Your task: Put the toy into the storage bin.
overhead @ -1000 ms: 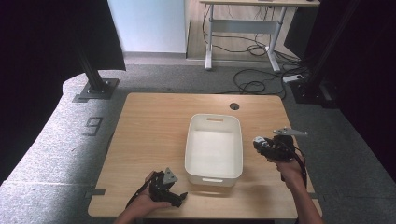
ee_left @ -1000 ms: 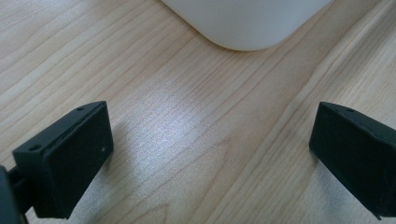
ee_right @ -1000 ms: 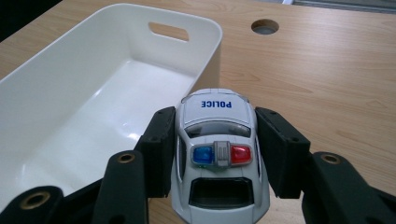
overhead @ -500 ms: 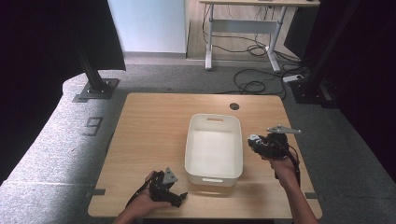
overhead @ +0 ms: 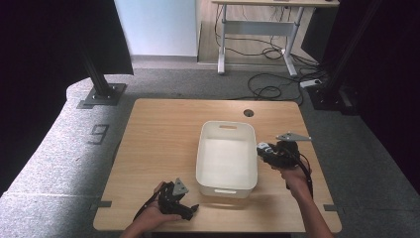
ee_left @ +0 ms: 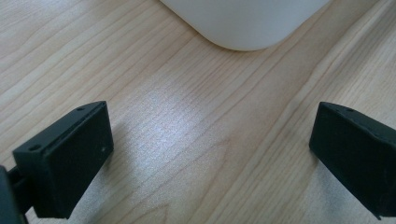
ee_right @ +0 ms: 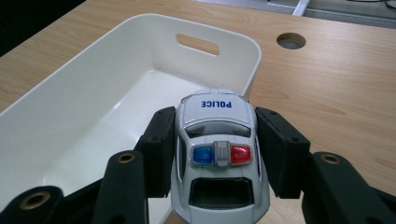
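My right gripper is shut on a white toy police car with a blue and red light bar and "POLICE" on its hood. The car hangs over the right rim of a white plastic bin, nose toward the bin's far end. From above, the right gripper holds the car at the bin's right edge. My left gripper rests low on the table near the front edge, left of the bin's near corner. Its jaws stand wide open over bare wood, the bin's rounded corner just ahead.
The light wooden table has a round cable hole behind the bin. Black stand feet and a desk with cables on the floor lie beyond the table. The bin's interior holds nothing.
My right gripper has carried the police car leftward, from the open table to the bin's right rim. The left gripper has stayed put.
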The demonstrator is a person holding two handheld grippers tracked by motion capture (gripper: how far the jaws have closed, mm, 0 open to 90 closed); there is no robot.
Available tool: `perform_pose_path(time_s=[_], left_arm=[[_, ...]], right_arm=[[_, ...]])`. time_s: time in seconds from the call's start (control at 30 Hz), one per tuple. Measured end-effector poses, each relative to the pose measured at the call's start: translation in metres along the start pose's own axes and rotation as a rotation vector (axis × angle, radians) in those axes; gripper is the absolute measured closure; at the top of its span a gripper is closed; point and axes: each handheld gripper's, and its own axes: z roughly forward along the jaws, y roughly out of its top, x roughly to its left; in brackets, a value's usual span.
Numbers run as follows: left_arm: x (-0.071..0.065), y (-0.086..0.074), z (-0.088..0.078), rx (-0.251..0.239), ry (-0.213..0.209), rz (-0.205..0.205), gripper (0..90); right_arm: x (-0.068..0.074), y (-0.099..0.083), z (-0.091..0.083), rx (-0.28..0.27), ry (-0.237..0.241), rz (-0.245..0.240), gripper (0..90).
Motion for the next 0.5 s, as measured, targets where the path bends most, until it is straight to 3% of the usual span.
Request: perform_pose_path(time_s=[0.5], left_arm=[[0.0, 0.0, 0.0, 0.0, 0.002, 0.0, 0.0]], right_arm=[[0.013, 0.007, 0.017, 0.003, 0.01, -0.014, 50.3]])
